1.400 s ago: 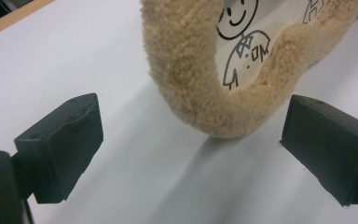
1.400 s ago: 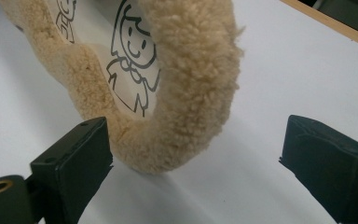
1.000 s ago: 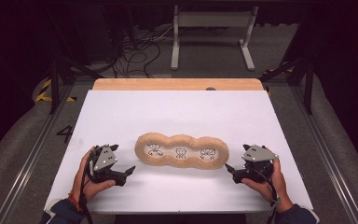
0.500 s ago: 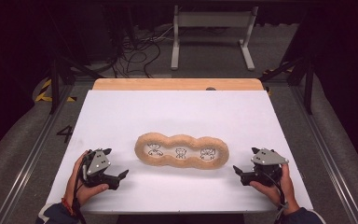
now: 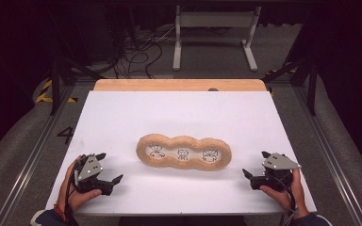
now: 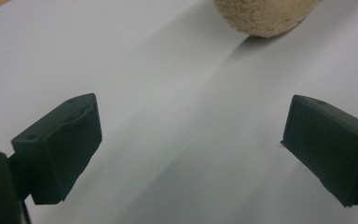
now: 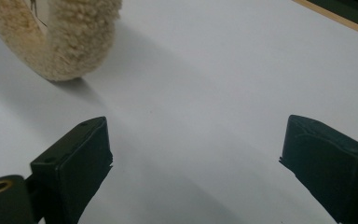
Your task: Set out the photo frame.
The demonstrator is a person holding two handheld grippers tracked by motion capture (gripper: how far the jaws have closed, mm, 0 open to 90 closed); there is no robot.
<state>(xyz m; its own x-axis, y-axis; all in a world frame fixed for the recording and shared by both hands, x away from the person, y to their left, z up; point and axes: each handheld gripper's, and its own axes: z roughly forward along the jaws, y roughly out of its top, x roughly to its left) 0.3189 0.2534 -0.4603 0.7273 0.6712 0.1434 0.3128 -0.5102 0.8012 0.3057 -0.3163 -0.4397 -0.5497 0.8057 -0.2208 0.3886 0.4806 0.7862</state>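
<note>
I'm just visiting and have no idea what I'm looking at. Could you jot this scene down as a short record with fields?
surface: white table top
main item: fuzzy tan three-ring frame with small animal drawings inside, lying flat mid-table
left gripper: hand-held, jaws wide apart, holding nothing, left of the frame and apart from it
right gripper: hand-held, jaws wide apart, holding nothing, right of the frame and apart from it
</note>
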